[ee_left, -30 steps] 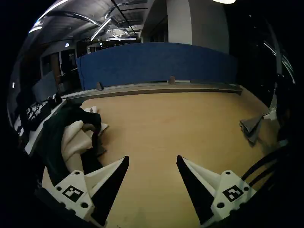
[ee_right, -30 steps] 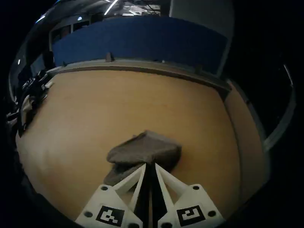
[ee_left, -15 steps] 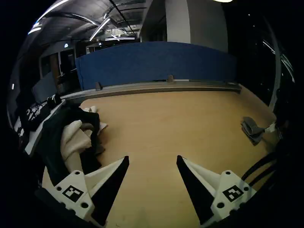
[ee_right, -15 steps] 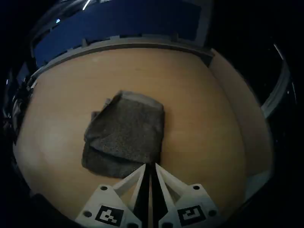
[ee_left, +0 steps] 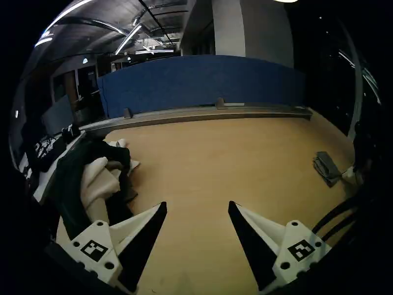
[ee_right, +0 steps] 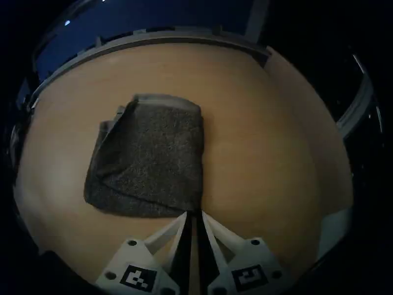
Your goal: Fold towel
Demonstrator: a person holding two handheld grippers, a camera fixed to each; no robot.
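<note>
A grey towel (ee_right: 150,160) lies folded flat on the wooden table (ee_right: 255,147), its upper layer slightly askew at the far left corner. My right gripper (ee_right: 195,214) has its fingers pressed together at the towel's near right corner, pinching the edge. In the left gripper view the same towel (ee_left: 325,167) is a small flat grey shape at the far right, with a white part of the right gripper (ee_left: 350,172) beside it. My left gripper (ee_left: 196,209) hovers open over bare table (ee_left: 221,152), nothing between its fingers.
A heap of dark green and cream cloths (ee_left: 93,179) sits at the table's left edge. A blue partition (ee_left: 206,81) with a grey rail runs along the far edge. Bare wood lies between the heap and the towel.
The right gripper has brought the hanging towel down and laid it flat on the table, tilting to look down on it. The left gripper has stayed put.
</note>
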